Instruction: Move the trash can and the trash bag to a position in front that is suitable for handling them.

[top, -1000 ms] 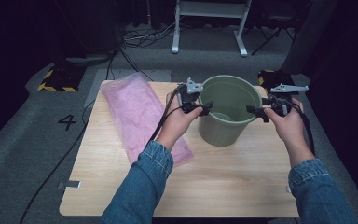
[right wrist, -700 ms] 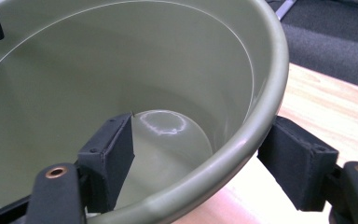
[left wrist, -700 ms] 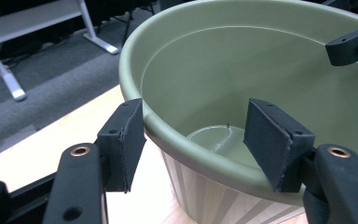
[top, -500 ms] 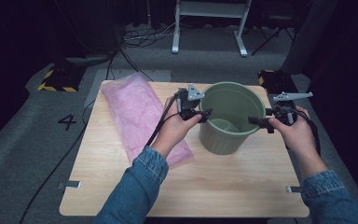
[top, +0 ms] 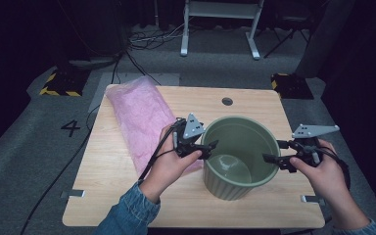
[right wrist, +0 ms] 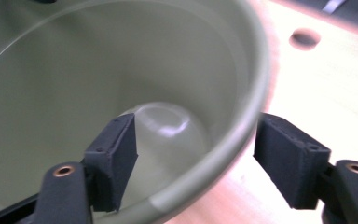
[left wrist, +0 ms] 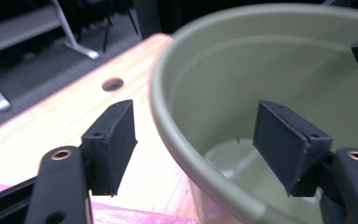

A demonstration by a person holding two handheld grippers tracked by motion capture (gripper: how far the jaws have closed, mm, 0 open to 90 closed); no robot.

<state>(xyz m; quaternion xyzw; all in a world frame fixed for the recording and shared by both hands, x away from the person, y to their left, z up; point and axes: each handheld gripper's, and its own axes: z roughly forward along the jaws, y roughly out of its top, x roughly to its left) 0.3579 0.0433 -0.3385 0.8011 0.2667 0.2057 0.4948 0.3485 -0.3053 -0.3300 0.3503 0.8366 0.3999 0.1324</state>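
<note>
Straddling the green bucket (top: pixel 238 161) rim, both grippers apparently open, its base blurred.

A bucket (top: pixel 237 156) is standing on the table (top: pixel 127 196), right of centre, with a plastic bag (top: pixel 139 122) lying to its left. The left gripper (top: pixel 206 148) is straddling the bucket's left rim, the right gripper (top: pixel 270 160) its right rim, one jaw of each sitting inside.
</note>
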